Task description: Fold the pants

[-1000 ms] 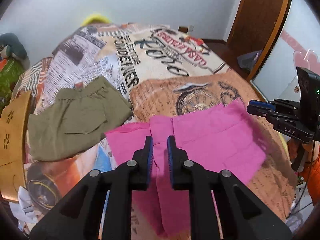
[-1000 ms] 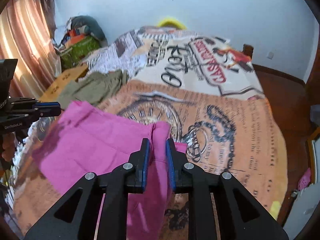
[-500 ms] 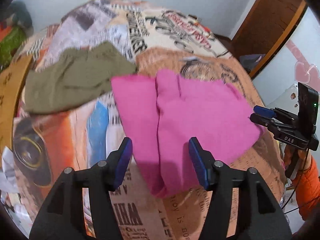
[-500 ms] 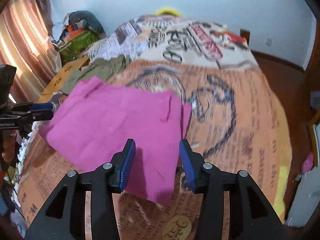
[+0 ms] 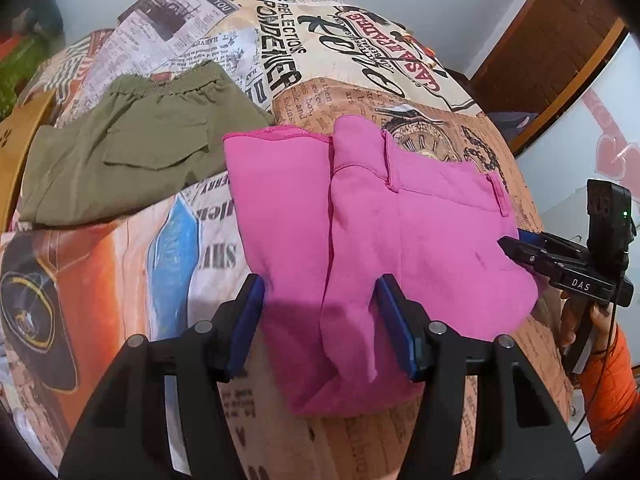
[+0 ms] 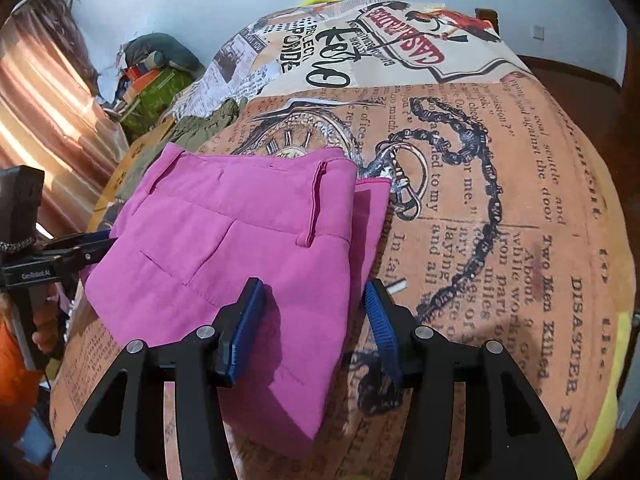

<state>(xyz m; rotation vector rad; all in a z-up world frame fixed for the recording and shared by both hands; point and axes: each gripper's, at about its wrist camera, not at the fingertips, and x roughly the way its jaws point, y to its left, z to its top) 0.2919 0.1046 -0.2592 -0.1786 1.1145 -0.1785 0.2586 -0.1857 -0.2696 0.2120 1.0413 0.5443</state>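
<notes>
Pink pants (image 5: pixel 372 240) lie folded in a flat stack on the printed bedspread (image 5: pixel 140 264); they also show in the right wrist view (image 6: pixel 240 240), waistband and belt loop up. My left gripper (image 5: pixel 320 320) is open and empty, its blue pads straddling the near edge of the stack. My right gripper (image 6: pixel 316 328) is open and empty over the opposite edge. Each gripper shows in the other's view, the right one (image 5: pixel 560 264) and the left one (image 6: pixel 68 252), beside the pants.
Olive green pants (image 5: pixel 128 148) lie folded to the left of the pink ones. A wooden board (image 5: pixel 20 148) borders the bed's left side. A pile of bags and clothes (image 6: pixel 156 72) sits by the curtain. A dark wooden door (image 5: pixel 540 60) stands at the right.
Both grippers were shut on the pink pants a second ago, then opened and let go. The pants now lie flat on the bed and both grippers have drawn back a little.
</notes>
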